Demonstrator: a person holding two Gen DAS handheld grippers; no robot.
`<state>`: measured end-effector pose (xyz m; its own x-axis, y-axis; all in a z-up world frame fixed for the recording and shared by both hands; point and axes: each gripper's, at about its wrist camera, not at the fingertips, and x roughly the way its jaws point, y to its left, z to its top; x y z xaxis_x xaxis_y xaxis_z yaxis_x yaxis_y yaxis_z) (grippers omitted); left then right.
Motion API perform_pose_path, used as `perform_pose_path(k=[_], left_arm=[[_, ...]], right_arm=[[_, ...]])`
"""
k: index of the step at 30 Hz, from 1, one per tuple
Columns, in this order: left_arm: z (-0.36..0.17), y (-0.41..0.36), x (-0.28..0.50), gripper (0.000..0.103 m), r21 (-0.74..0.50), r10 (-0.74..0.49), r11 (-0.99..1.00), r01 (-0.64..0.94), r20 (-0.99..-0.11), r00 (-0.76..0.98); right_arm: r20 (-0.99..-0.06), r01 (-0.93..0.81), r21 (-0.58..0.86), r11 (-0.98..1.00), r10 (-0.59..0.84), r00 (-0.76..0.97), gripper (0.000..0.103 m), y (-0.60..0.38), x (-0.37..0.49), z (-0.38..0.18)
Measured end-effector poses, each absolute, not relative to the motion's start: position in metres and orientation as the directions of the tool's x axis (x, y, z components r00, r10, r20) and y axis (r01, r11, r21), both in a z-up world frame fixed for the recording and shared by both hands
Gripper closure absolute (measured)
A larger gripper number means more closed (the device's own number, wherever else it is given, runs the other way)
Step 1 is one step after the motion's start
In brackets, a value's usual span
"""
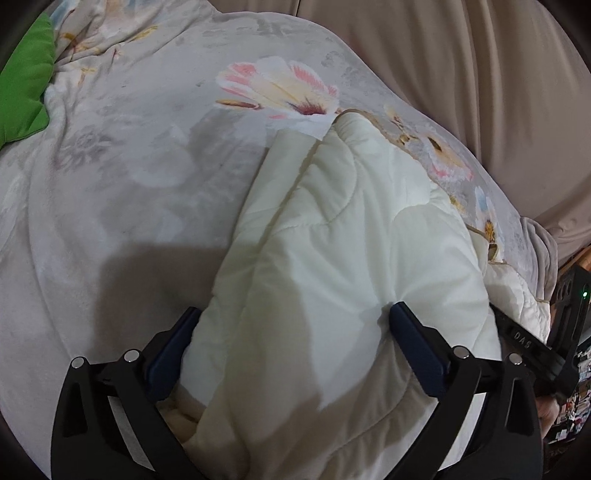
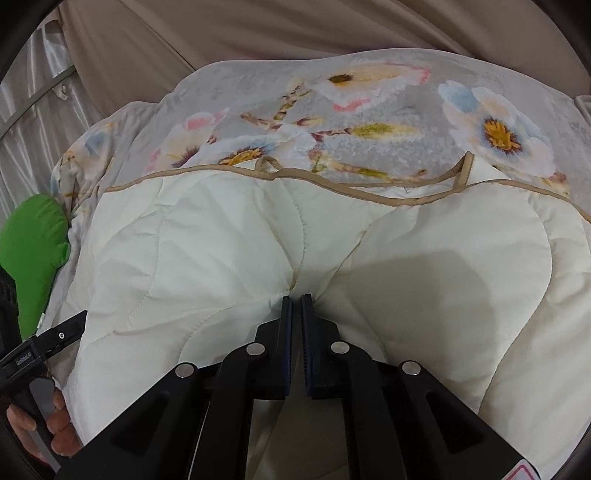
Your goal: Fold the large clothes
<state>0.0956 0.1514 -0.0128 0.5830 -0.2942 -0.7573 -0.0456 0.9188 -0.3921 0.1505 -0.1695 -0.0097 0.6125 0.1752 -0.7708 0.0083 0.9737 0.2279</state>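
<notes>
Quilt cream, puffy, stitched | right tongs pinch fold | left tongs spread

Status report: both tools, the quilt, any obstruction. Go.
Left tool open, straddling the cream quilt. Right tool shut at a quilt fold; grip unclear. Green cushion alongside, not blocking.

A bed by soft curtains

Beige curtains hang in folds behind the bed. A shiny pale curtain hangs at the left side. A flowery sheet covers the bed, and a green pillow lies at its edge.
</notes>
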Motion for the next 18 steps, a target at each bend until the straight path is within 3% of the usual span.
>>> perform_pose_path(k=[5,9,11,13,18], left_arm=[[0.002,0.136,0.095,0.016,-0.382,-0.297,0.924,-0.016,-0.744,0.598],[0.021,0.125,0.089,0.038,-0.354,-0.286,0.935,0.020,-0.721,0.631],[0.032,0.121,0.082,0.054,-0.333,-0.276,0.942,0.042,-0.697,0.662],[0.046,0.119,0.073,0.076,-0.313,-0.269,0.947,0.066,-0.667,0.695],[0.089,0.112,0.052,0.086,-0.337,-0.336,0.928,0.162,-0.560,0.758]], right_arm=[[-0.763,0.003,0.234,0.972,0.181,0.621,0.098,-0.171,0.150,-0.010],[-0.755,0.003,0.241,0.970,0.186,0.629,0.098,-0.171,0.148,-0.010],[-0.752,0.005,0.245,0.969,0.187,0.632,0.098,-0.171,0.147,-0.010],[-0.750,0.004,0.243,0.970,0.185,0.635,0.098,-0.171,0.147,-0.010],[-0.746,-0.001,0.242,0.970,0.187,0.639,0.098,-0.171,0.146,-0.010]])
